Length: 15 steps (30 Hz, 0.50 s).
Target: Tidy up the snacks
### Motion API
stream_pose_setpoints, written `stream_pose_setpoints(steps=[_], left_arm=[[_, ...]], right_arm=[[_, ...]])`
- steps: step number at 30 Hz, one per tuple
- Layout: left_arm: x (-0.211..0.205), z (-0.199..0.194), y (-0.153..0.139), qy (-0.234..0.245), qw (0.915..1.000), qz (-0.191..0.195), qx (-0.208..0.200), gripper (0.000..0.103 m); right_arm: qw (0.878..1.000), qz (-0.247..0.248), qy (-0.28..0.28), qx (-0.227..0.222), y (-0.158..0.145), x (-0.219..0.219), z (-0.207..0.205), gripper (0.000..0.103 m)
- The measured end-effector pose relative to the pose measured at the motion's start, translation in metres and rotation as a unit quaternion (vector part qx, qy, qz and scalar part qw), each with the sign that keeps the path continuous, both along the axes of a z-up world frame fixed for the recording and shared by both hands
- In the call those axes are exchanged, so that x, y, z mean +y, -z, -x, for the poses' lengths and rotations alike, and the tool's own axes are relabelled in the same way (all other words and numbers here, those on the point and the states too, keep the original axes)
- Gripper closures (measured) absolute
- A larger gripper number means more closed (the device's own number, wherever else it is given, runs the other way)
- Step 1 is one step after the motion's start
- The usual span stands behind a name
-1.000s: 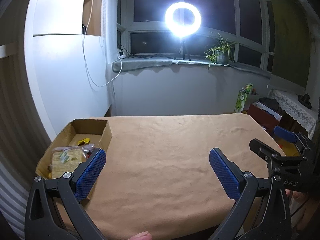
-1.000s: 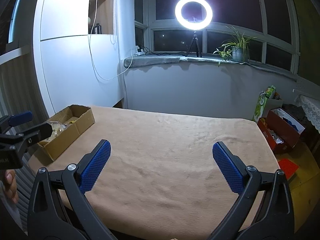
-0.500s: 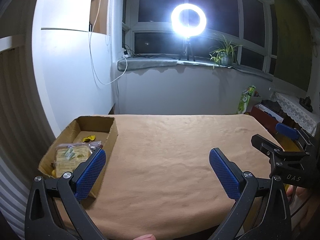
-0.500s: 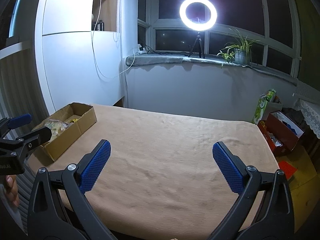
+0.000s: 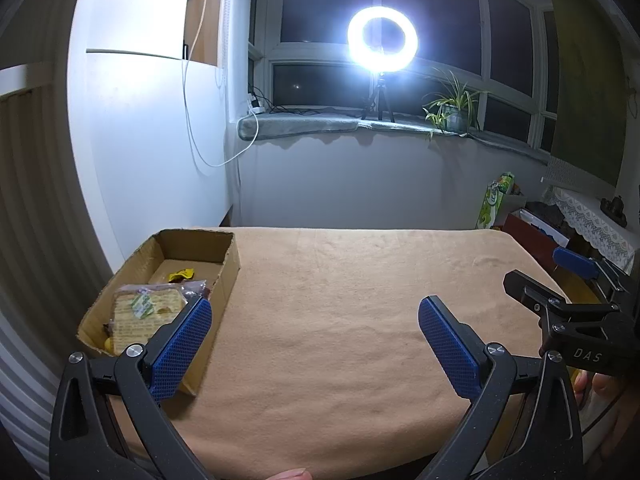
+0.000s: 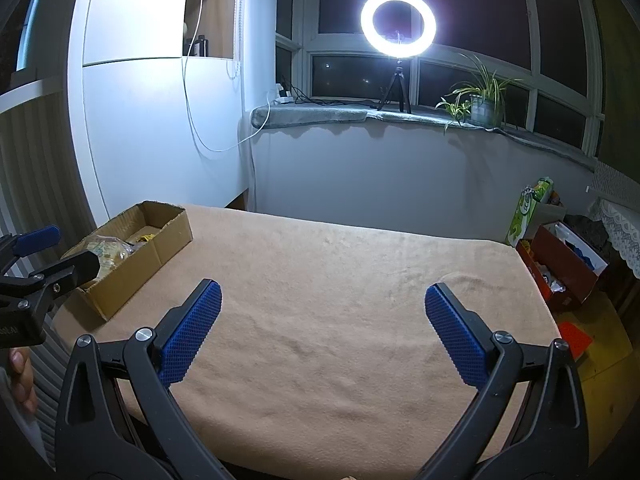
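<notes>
The cardboard box [image 5: 224, 276] holding the bagged snacks [image 5: 146, 312] sits at the table's [image 5: 340, 320] far-left corner, long axis running away, just beside the empty, wide-open left tool [image 5: 316, 320]; the right tool [image 6: 320, 312], equally open, hovers farther off.

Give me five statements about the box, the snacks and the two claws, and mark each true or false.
1. The box stands at the table's left edge. True.
2. The snacks lie scattered over the cloth. False: they are inside the box.
3. The left claw is open and holds nothing. True.
4. The right claw is shut on a snack. False: it is open and holds nothing.
5. The ring light is off. False: it glows brightly.
</notes>
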<state>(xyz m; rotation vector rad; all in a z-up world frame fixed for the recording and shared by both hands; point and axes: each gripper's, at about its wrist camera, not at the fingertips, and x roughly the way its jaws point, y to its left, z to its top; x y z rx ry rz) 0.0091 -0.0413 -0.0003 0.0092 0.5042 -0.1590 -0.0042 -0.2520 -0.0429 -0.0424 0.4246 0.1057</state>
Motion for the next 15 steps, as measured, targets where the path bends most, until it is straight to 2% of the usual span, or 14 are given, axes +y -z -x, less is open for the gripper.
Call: stream_pose_setpoints(steps=[15], left_arm=[[-0.0010,-0.0007,0.0011,0.000,1.0000,-0.003,0.001,0.000]], right_arm=[[1.000,0.000,0.000,0.001,0.0023,-0.0010,-0.0009,0.000]])
